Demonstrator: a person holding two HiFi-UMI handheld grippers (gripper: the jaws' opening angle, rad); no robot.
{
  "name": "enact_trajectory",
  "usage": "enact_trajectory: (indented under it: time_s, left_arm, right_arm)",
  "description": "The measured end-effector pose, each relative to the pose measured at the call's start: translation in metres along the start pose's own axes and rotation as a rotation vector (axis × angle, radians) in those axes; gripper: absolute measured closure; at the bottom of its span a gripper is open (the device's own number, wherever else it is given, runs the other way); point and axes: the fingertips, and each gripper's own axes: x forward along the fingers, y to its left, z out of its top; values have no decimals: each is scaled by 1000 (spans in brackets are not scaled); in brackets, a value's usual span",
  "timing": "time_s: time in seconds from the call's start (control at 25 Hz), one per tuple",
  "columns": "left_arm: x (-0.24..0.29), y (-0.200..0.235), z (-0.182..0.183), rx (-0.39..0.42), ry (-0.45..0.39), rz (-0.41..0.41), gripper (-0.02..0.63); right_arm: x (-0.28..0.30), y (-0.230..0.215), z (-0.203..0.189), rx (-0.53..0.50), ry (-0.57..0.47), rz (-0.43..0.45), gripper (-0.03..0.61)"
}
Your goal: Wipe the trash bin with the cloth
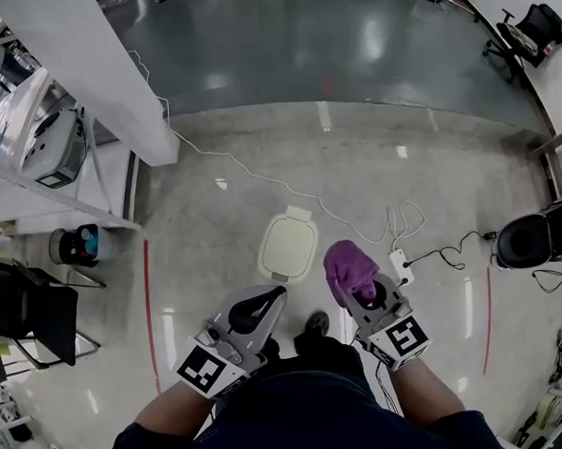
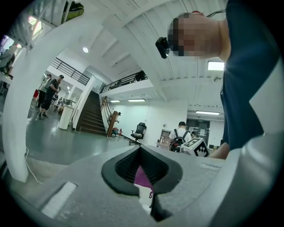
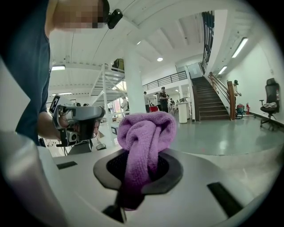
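Observation:
The trash bin (image 1: 288, 247), cream with a closed lid, stands on the floor just ahead of both grippers, and neither touches it. My right gripper (image 1: 357, 285) is shut on a bunched purple cloth (image 1: 349, 269), right of the bin. In the right gripper view the cloth (image 3: 145, 129) bulges up out of the right gripper's (image 3: 143, 165) closed jaws. My left gripper (image 1: 269, 299) hangs near the bin's near-left side, shut with nothing in it. The left gripper view shows the left gripper (image 2: 140, 151) with its jaws meeting, and the bin is not visible there.
A white power strip (image 1: 401, 265) with cables lies right of the bin. A black office chair (image 1: 535, 238) stands at the far right, and a dark chair (image 1: 27, 312) at the left. A white pillar (image 1: 85, 70) and a shelf rack rise at upper left.

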Motion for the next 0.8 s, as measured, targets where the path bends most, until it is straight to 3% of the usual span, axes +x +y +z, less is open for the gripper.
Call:
enact_trajectory:
  time_s: [0.52, 0.8]
  left_arm:
    - [30, 75, -117, 25, -2, 28, 615]
    - [45, 108, -182, 20, -12, 16, 615]
  right_arm:
    - [92, -49, -110, -24, -33, 26, 511]
    - [134, -68, -177, -30, 2, 16, 511]
